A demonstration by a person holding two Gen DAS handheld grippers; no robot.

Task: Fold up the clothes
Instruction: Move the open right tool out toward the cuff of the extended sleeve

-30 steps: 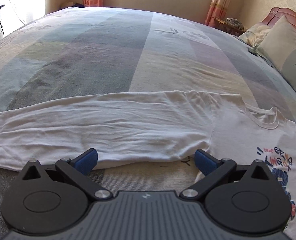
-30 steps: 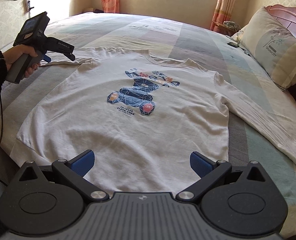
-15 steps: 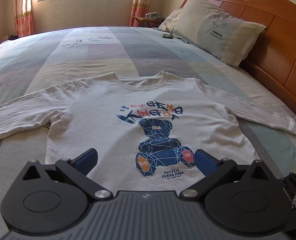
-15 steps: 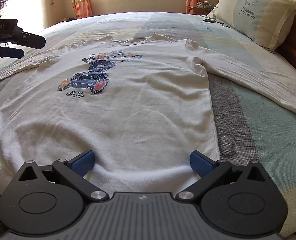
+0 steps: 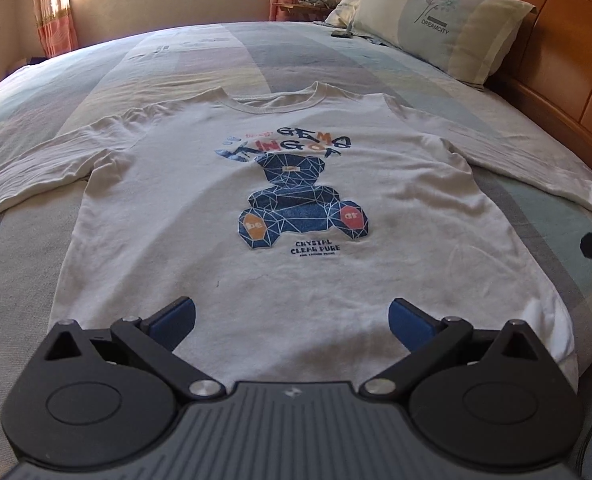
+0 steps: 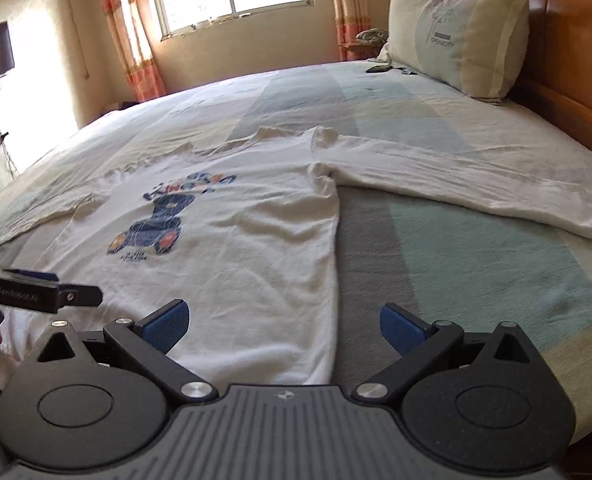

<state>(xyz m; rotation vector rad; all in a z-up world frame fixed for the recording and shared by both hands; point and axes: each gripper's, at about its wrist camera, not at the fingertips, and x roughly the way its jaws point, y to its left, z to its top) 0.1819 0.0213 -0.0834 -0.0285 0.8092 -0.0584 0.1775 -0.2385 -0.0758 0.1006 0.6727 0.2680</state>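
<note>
On the bed (image 5: 375, 60), a white bear-print shirt (image 5: 280, 184) lies flat, sleeves outspread, near both released claws (image 5: 292, 322) (image 6: 284, 324).

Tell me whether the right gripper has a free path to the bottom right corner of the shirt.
Probably yes. The right gripper is open and hovers right over the shirt hem corner, with only bare bedspread beside it. The left gripper sits off toward the other side.

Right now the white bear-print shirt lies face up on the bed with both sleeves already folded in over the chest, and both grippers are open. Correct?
Not quite. The shirt lies face up, but its sleeves are spread out to the sides, not folded in; the left wrist view shows this. Left gripper and right gripper are open.
</note>
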